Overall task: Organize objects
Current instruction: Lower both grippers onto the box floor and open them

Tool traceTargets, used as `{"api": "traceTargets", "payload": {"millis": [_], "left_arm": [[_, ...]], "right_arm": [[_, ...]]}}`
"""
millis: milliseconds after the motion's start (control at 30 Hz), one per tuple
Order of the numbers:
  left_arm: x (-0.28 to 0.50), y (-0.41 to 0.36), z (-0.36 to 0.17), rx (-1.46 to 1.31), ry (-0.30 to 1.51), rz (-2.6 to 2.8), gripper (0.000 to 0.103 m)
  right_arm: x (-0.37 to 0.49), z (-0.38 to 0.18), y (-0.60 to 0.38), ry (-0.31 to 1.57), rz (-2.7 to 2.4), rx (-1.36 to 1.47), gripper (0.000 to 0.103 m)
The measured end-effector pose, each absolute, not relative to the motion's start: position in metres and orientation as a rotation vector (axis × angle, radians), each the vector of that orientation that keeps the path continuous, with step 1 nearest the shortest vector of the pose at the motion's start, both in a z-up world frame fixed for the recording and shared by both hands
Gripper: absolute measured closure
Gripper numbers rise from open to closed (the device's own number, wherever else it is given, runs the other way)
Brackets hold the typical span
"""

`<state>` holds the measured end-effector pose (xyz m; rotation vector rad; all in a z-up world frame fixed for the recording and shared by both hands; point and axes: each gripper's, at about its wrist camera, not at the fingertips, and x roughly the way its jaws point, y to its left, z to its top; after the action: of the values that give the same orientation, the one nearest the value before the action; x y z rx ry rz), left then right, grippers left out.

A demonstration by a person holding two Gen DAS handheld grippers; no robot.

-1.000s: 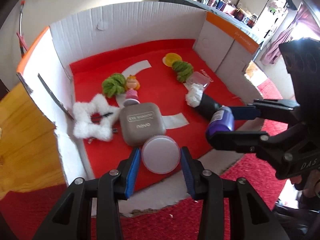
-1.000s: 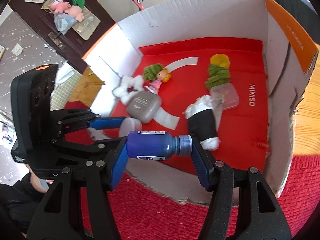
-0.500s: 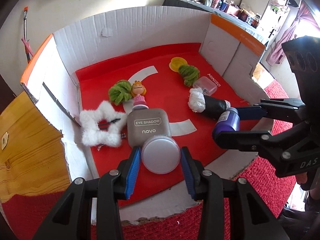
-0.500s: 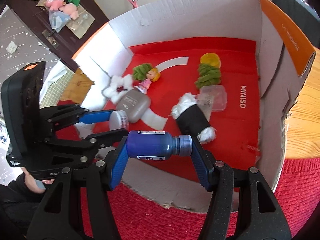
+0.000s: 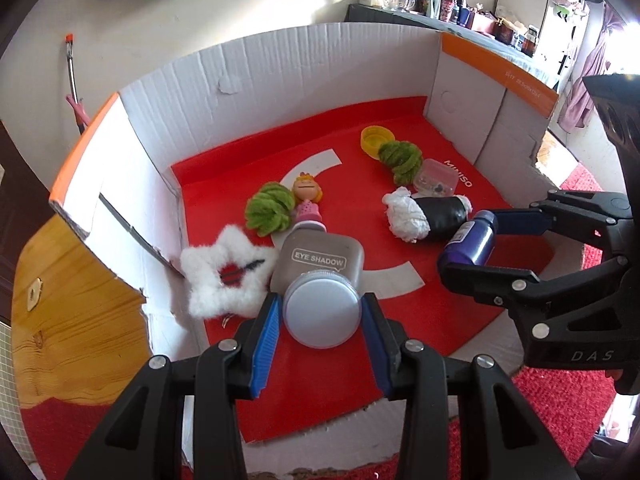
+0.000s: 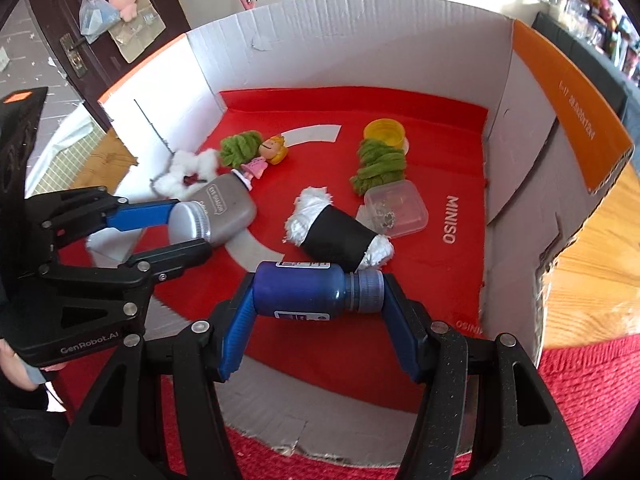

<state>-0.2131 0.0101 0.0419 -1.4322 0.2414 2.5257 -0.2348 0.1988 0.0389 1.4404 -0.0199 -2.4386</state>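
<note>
- We hold both loads over the open near side of the cardboard box (image 5: 288, 80), jaws pitched down toward its red floor (image 6: 440, 152).
- Left gripper (image 5: 320, 320): pinching the silver-lidded jar (image 5: 320, 314) across its round lid, blue pads on either side. Jar axis runs along the fingers, lid face toward the camera.
- Right gripper (image 6: 318, 294): clamped on the blue bottle (image 6: 304, 290) end to end, one pad on the base, the other on the grey cap. Long axis lies crosswise between the fingers, cap on the right of the right wrist view.
- Key relation: the jar sits just in front of the grey eye shadow case (image 5: 320, 258); from the left view it overlaps the case's near edge, and we can't tell if they touch.
- The bottle hangs just this side of the black roll with white fluffy ends (image 6: 340, 236), its axis roughly parallel to the roll.
- Left hand is nearer the white fluffy star (image 5: 224, 276) and the case; right hand is nearer the roll and the clear plastic tub (image 6: 398, 208).
- Our read: free floor lies between case and roll, so each item likely goes down in the near strip, beside its own neighbour.
- Risk: the bottle would probably roll once let go on its side.
</note>
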Motion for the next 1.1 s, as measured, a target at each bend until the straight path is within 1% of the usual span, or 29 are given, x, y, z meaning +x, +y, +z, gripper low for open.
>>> {"api": "traceTargets", "payload": {"millis": [267,433,733,900,1100], "left_arm": [[-0.212,0.011,0.042,-1.439,0.211,2.515,0.060],[-0.204,0.013,0.041,-1.447,0.243,2.482,0.061],[-0.215,0.019,0.039,-1.436,0.274,2.529,0.060],[-0.219,0.014,0.037,-1.433,0.216,2.540,0.060],[-0.218,0.015,0.030,-1.438,0.210,2.549,0.060]], "right_arm": [[-0.240,0.035,0.199,0.027,-2.495,1.428,0.045],[-0.235,0.038,0.201,0.032,-2.482,1.427,0.045],[-0.235,0.037,0.200,0.052,-2.505,1.416,0.045],[-0.233,0.036,0.197,0.077,-2.520,1.406,0.045],[-0.232,0.035,0.196,0.082,-2.522,1.405,0.045]]}}
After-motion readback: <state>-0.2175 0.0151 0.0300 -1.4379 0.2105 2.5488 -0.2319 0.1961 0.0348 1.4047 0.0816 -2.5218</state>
